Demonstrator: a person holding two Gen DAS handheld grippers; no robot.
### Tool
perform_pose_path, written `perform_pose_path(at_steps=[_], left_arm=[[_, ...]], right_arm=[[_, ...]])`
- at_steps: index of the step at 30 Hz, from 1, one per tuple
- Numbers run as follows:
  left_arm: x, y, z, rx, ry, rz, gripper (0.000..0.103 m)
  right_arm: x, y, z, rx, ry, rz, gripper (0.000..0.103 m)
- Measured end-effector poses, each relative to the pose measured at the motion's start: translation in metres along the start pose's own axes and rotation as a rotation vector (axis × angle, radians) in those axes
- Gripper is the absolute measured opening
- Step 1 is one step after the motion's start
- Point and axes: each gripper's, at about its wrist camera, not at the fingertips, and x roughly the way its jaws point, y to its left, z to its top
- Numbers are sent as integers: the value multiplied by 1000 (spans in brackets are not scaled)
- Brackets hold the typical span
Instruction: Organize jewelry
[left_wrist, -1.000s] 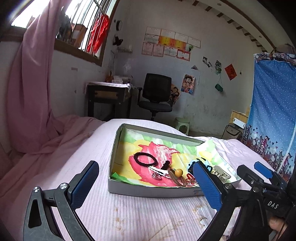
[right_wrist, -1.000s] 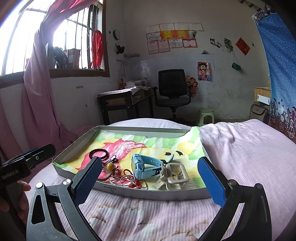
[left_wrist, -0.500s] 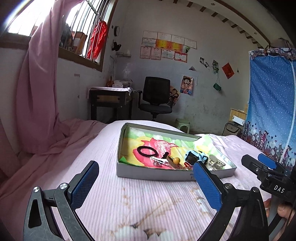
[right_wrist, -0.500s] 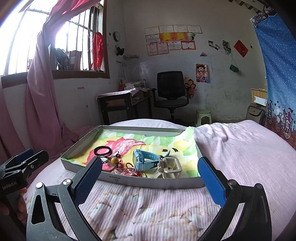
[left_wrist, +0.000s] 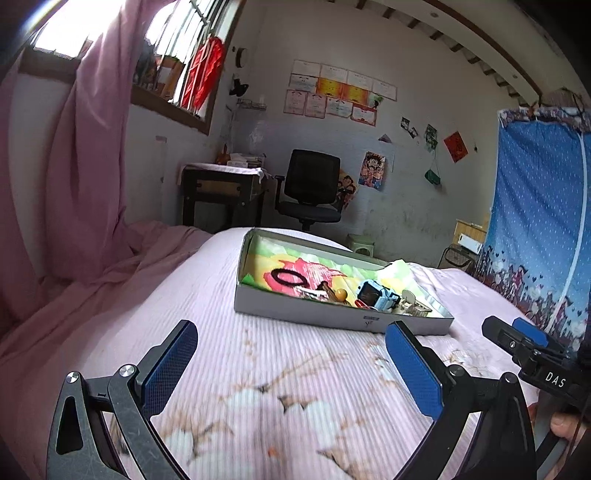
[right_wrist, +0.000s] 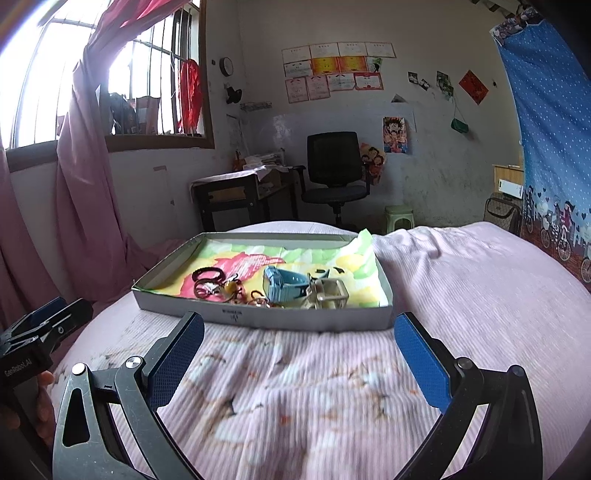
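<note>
Left gripper (left_wrist: 288, 365) lower frame, fingers spread wide, empty. Shallow tray (right_wrist: 295, 321) centre frame on pink bedspread (right_wrist: 461, 288), well ahead of both grippers. Inside tray, left to right: black hair tie (right_wrist: 208, 273), soft, light; tangled rings and beads (right_wrist: 236, 290), small, slippery, pinch singly; blue watch (right_wrist: 284, 282), stiff case, grip strap; metal buckle (right_wrist: 330, 291). Right gripper (right_wrist: 299, 358) fingers apart, empty.
</note>
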Motion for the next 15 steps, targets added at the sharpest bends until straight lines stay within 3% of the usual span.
perform_pose_path(at_steps=[15], left_arm=[[-20, -1, -25, -35, 51, -11, 102]], right_arm=[[-33, 0, -32, 19, 33, 13, 101]])
